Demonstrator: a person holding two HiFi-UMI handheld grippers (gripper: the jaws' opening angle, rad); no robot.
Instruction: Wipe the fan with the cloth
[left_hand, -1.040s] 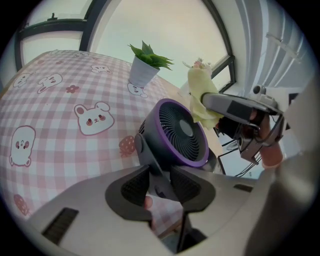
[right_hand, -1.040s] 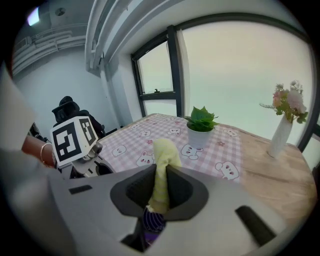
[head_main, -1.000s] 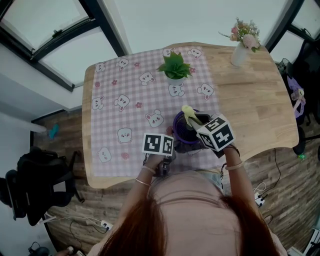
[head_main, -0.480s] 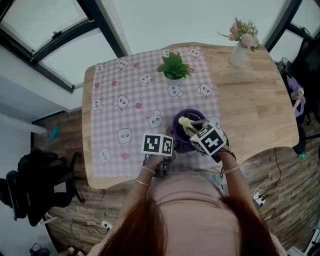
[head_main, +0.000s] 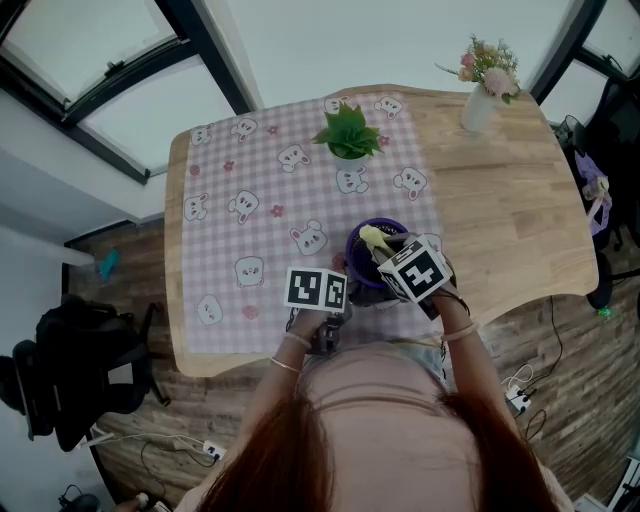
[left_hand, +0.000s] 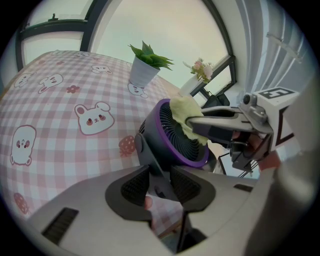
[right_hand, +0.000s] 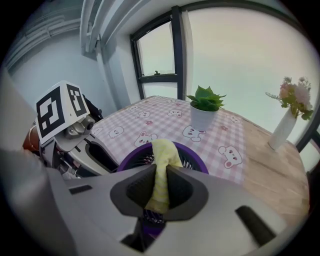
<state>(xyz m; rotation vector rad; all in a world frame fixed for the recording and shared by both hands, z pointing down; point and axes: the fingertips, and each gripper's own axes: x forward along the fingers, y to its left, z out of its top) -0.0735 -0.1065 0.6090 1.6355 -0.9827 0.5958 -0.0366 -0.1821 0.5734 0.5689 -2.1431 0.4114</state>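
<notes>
Near the table's (head_main: 520, 200) front edge, the left gripper (left_hand: 159, 187) clamped the probably light fan (left_hand: 175, 135) by its stiff stand. The right gripper (right_hand: 160, 187) pinched the soft, limp cloth (right_hand: 162, 165).

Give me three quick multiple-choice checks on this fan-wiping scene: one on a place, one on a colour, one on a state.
1. Where does the flower vase stand?
A. on the checked tablecloth
B. on bare wood of the table
C. on the floor

2. What colour is the rim of the fan?
A. purple
B. red
C. white

3. What state is the right gripper in?
A. open and empty
B. shut on the yellow cloth
C. shut on the potted plant

Answers:
1 B: the vase stands beyond the tablecloth's edge, on wood.
2 A: a purple ring frames the dark grille.
3 B: its jaws pinch the cloth over the grille.
</notes>
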